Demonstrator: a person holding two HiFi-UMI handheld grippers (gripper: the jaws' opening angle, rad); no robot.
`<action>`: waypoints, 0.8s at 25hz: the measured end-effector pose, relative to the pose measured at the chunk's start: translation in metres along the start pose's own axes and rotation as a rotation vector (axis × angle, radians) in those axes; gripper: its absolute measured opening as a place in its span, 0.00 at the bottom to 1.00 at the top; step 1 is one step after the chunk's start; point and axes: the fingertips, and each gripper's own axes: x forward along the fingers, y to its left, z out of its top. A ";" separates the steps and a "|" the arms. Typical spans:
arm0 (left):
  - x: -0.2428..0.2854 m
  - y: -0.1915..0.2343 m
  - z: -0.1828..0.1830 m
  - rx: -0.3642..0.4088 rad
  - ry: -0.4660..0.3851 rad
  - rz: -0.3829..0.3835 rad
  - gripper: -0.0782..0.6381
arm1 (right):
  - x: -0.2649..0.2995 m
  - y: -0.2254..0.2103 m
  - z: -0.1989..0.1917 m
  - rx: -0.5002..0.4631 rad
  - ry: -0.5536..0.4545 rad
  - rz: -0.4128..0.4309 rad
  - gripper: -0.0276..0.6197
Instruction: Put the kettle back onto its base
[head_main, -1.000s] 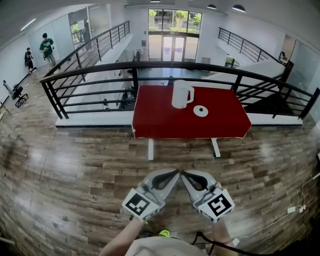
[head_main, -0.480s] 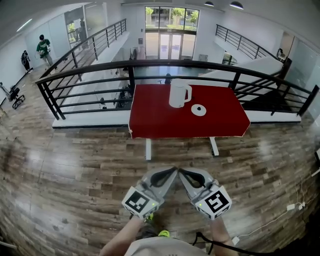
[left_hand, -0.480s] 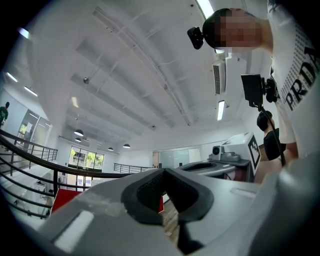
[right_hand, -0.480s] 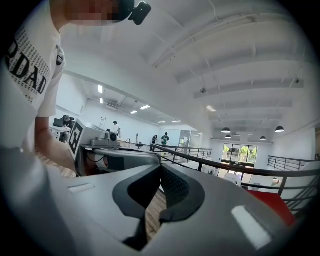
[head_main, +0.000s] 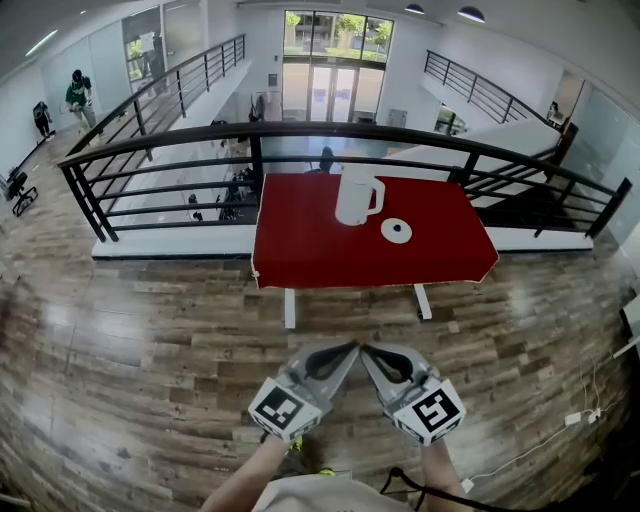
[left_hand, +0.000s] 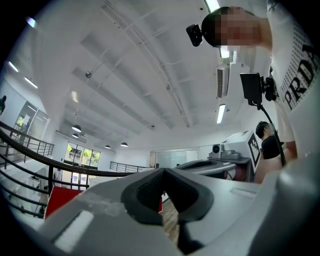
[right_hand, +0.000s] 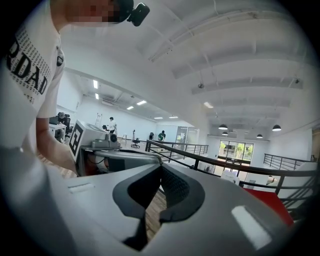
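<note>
Head view: one white kettle (head_main: 358, 199), upright on one red table (head_main: 300, 250); one round white base (head_main: 396, 231) near it, not touching; two grippers, left gripper (head_main: 348, 350) and right gripper (head_main: 366, 351), jaws together on each, nothing between, low over wooden floor (head_main: 150, 340); shirt (left_hand: 300, 75) lettering legible in part: "PRDA".

Dark letters "PRDA" on the person's white shirt (left_hand: 296, 55), "RDAD" in the right gripper view
</note>
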 end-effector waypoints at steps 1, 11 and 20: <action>0.001 0.008 0.001 0.007 0.006 -0.006 0.11 | 0.008 -0.003 0.003 -0.002 -0.002 -0.004 0.05; 0.013 0.067 0.013 0.033 0.002 -0.069 0.10 | 0.062 -0.029 0.013 0.002 -0.020 -0.066 0.05; 0.018 0.086 0.004 -0.013 -0.003 -0.075 0.10 | 0.080 -0.039 0.004 0.003 -0.011 -0.079 0.05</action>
